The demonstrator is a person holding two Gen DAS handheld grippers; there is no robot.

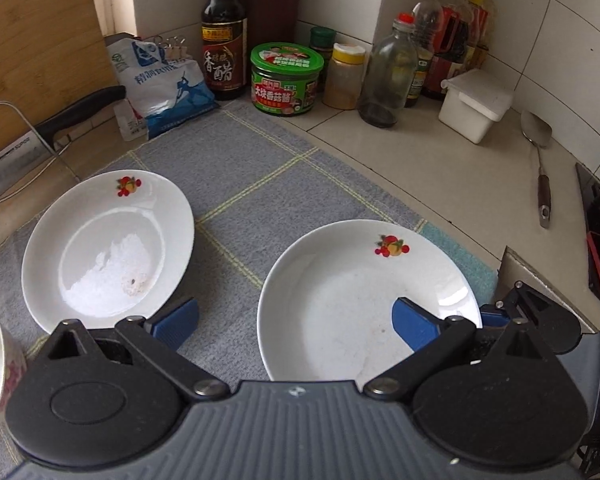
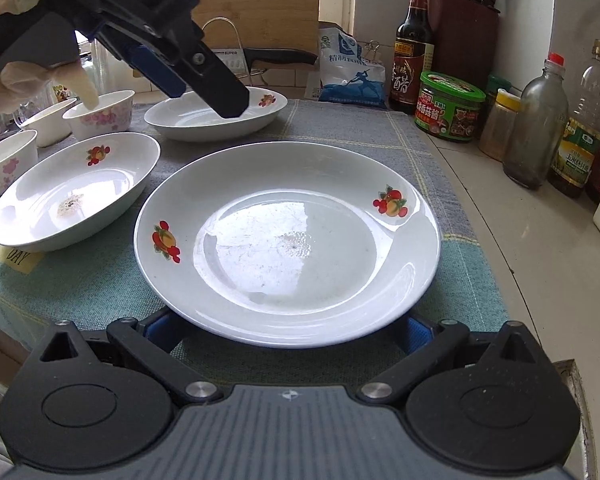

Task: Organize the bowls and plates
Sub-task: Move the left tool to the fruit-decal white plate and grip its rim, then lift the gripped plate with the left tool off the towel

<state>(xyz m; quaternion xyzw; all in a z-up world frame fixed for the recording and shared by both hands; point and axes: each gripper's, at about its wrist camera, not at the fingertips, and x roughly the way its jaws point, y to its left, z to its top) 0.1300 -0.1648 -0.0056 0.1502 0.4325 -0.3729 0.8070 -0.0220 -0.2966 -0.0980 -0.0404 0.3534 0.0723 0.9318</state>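
Because it is glazed ceramic, the big plate (image 2: 288, 240) lying flat on the grey mat (image 2: 340, 128) should feel stiff, fairly heavy, slick and chippable; its thin raised rim looks like the only sensible place to pinch. Fingers (image 2: 158, 330) of the right gripper (image 2: 288, 334) are spread wide either side of its near rim, gripping nothing, their pads mostly hidden under the edge. Spread wide and empty too, the left gripper (image 1: 296, 320) hangs above the mat between two plates. Whether any pad touches china cannot be told, and the flowered bowls (image 2: 100, 116) are partly blocked by a gloved hand (image 2: 32, 80)
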